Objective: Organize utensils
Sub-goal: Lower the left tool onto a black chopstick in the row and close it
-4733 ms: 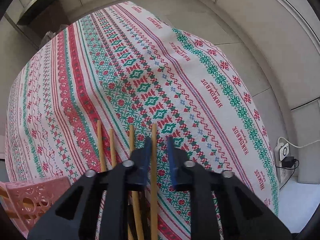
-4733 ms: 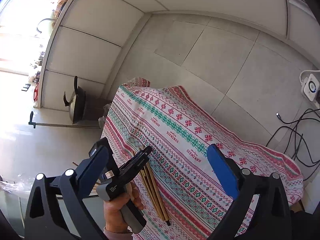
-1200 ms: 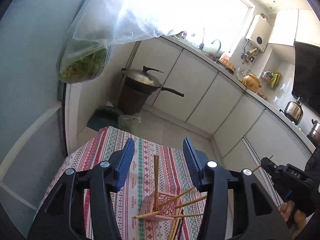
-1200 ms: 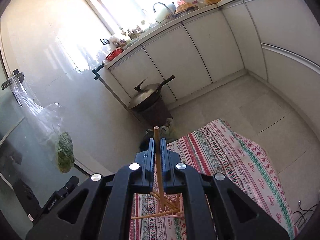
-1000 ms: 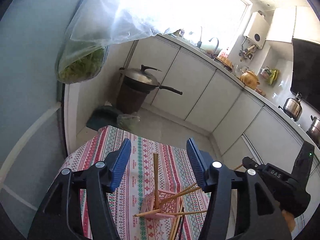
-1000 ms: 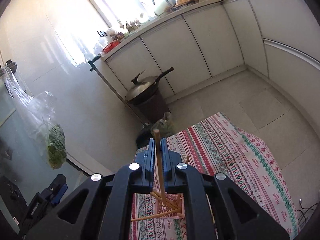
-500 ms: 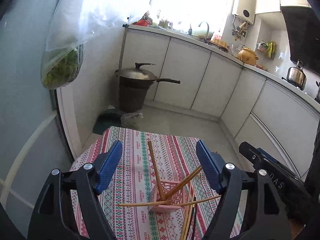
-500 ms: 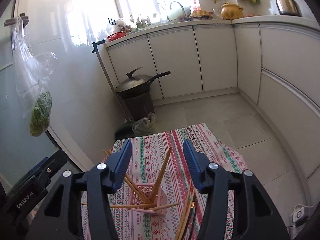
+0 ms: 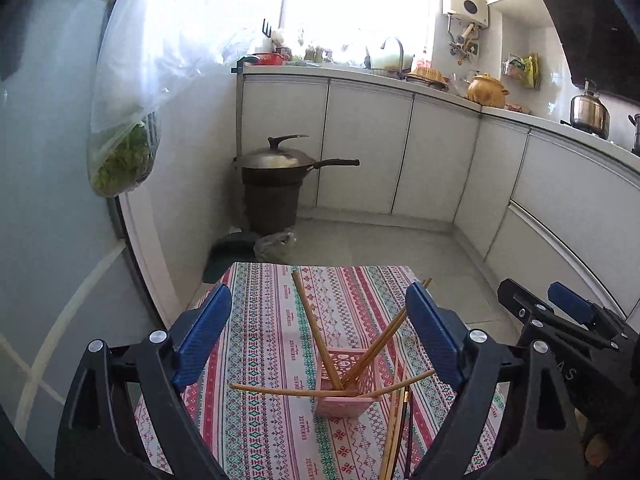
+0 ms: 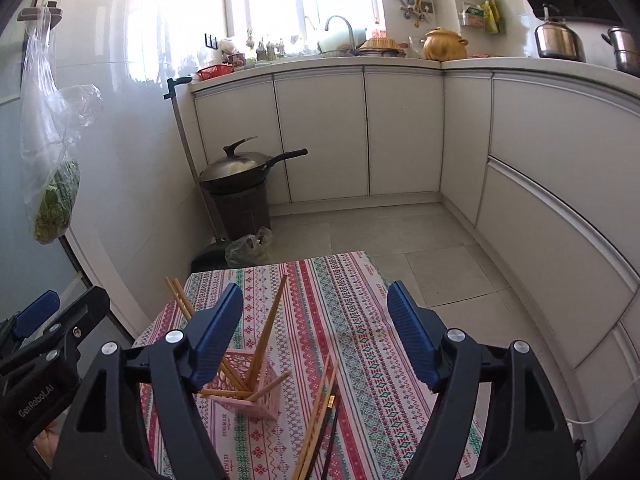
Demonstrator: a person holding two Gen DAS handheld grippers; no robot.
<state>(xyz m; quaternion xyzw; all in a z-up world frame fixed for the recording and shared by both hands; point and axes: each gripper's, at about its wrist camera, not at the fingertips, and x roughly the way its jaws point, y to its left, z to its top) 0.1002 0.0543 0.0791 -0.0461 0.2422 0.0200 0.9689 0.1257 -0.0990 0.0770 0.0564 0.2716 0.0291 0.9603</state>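
black hand-held gripper (image 10: 314, 334) frames with silver screws, ribbed blue pads (image 10: 216, 334), white "genrobot.ai" lettering.

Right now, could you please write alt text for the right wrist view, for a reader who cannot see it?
A pink basket holding several leaning wooden chopsticks stands on a patterned tablecloth, framed by the open right gripper. More chopsticks lie loose beside it. Behind are white kitchen cabinets and a lidded wok.
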